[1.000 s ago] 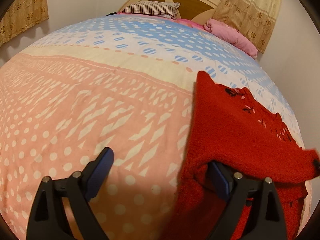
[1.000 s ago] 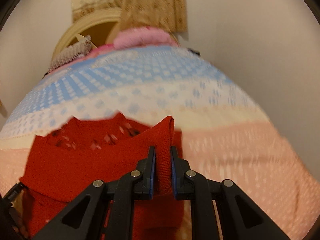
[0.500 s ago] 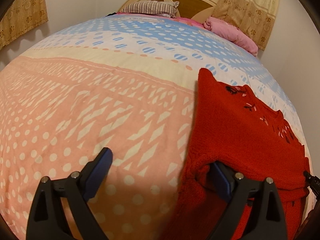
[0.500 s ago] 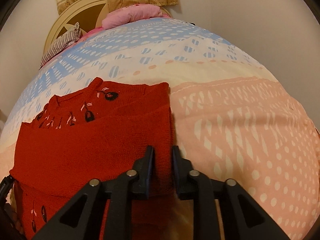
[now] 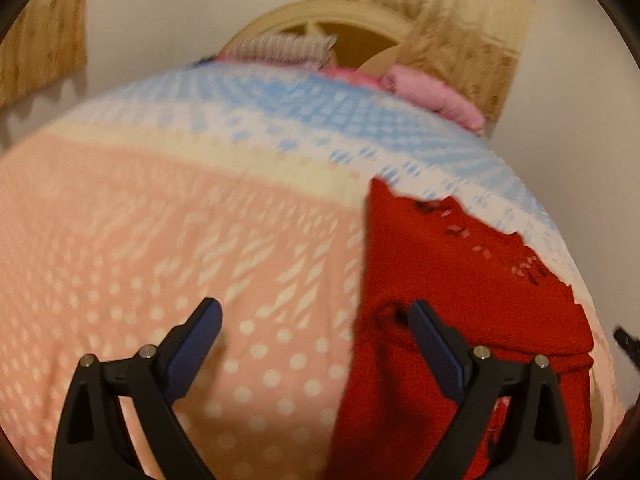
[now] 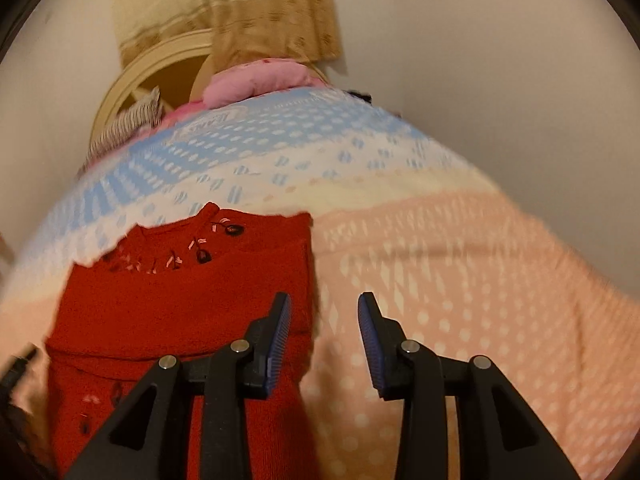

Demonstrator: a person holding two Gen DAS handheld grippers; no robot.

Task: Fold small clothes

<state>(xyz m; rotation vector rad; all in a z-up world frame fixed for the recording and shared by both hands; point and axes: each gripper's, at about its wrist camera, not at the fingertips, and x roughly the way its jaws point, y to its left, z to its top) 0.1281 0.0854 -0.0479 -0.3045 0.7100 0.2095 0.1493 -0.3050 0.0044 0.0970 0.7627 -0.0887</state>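
We see red sweater (image 6: 180, 312) folded on bedspread (image 6: 440, 264). Right gripper (image 6: 322, 332) opening, nothing between pads, fabric beside left pad. Left gripper (image 5: 316, 336) wide, empty. Risk, we judge: pad snags knit on withdrawal, drags fold open.

Your sweater (image 5: 460, 280) lies flat on the bedspread (image 5: 180, 240), with its upper part folded down over its lower part. In your left wrist view it sits to the right, under the right finger of your left gripper (image 5: 316, 320), whose jaws stand wide apart above the bedspread. In your right wrist view the sweater sits to the left of your right gripper (image 6: 324, 316), whose jaws are opening with only bedspread between them. Behind the sweater, at the bed's far end, pillows (image 6: 256, 80) rest against the headboard (image 6: 160, 64), with a curtain (image 6: 224, 4) hanging behind it.
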